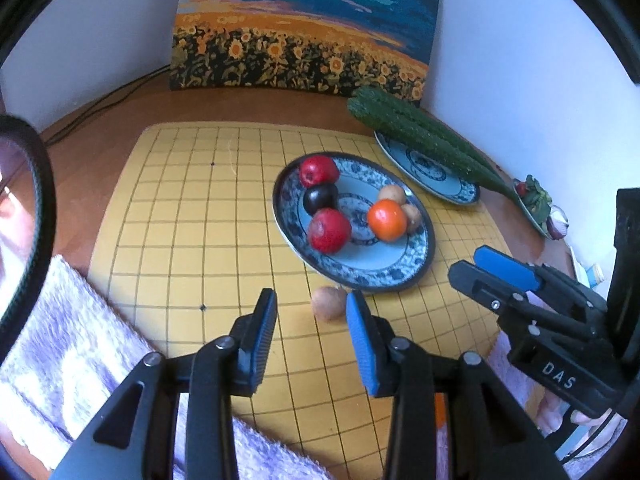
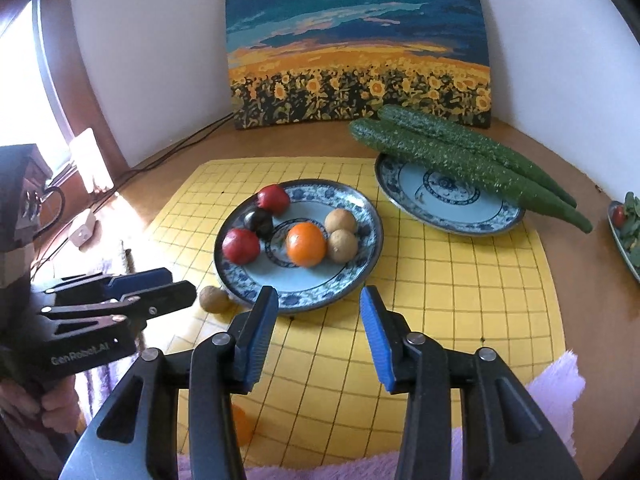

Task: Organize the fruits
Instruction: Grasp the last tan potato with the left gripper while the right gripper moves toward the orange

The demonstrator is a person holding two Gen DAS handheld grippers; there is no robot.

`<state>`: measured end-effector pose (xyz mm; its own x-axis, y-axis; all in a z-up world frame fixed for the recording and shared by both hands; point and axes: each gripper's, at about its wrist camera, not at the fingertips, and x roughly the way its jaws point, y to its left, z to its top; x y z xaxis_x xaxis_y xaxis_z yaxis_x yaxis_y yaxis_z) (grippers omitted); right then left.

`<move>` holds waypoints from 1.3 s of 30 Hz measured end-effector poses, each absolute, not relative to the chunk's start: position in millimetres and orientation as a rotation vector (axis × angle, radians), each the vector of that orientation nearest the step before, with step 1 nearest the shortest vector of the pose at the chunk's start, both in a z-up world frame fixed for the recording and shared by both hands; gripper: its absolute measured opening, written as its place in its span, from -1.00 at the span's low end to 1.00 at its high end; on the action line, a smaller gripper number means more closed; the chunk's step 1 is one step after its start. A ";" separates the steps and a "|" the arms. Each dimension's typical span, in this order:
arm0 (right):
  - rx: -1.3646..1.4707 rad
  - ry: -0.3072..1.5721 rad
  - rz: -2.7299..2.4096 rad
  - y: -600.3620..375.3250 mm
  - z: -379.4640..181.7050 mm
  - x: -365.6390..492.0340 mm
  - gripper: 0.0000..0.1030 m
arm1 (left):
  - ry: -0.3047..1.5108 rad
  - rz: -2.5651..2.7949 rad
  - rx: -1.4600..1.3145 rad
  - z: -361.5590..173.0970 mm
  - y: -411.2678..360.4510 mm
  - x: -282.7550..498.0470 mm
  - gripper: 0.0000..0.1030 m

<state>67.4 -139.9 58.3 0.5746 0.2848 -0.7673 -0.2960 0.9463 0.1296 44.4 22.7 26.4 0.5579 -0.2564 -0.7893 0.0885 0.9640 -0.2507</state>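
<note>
Your left gripper (image 1: 312, 312) hangs low over the yellow grid mat (image 1: 180, 240) with its jaws spread wide and nothing between them; the loose brown fruit (image 1: 329, 303) lies on the mat just ahead of the right fingertip, apart from both pads. That fruit sits just beside the near rim of the blue-patterned plate (image 1: 384, 276), not on it. Your right gripper (image 2: 319, 300) is also spread wide and empty, hovering over the mat just short of the same plate's front rim; from the left wrist view it shows at the right edge (image 1: 476, 260).

On the plate you have two red fruits (image 1: 329, 230) with a dark plum (image 1: 320, 198) between them along the left side, and toward the right an orange fruit (image 1: 387, 220) touching two more brown fruits (image 2: 341, 245). Another bit of orange (image 2: 242, 426) peeks out beneath your right gripper's left finger, near the mat's front edge; what it is cannot be told.

Behind and to the right, a second blue plate (image 2: 440, 208) carries two long cucumbers (image 2: 460, 160) that overhang its rim. Further right a dish of greens (image 2: 628, 232) sits on the brown worktop (image 2: 592, 280). A sunflower painting (image 2: 356, 48) leans against the white wall, and a lilac fluffy towel (image 1: 72, 340) covers the mat's near edge.
</note>
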 end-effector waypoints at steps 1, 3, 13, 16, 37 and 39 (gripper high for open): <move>-0.013 0.899 0.343 -139.3 57.1 65.5 -0.14 | 0.962 -0.208 -0.188 24.8 21.2 43.5 -0.27; -0.011 0.905 0.348 -138.4 55.4 62.7 -0.14 | 0.969 -0.206 -0.183 20.9 18.5 43.2 -0.27; 0.012 0.922 0.352 -145.1 46.8 53.0 -0.14 | 0.982 -0.205 -0.154 12.4 4.8 47.5 -0.27; 0.019 0.926 0.351 -147.1 44.9 52.4 -0.14 | 0.987 -0.195 -0.143 9.4 1.7 49.7 -0.27; 0.091 0.974 0.349 -161.3 26.7 53.1 -0.14 | 0.970 -0.153 -0.130 4.5 1.0 58.9 -0.50; 0.096 0.972 0.348 -162.5 27.1 52.8 -0.14 | 0.970 -0.157 -0.141 4.6 2.4 58.9 -0.51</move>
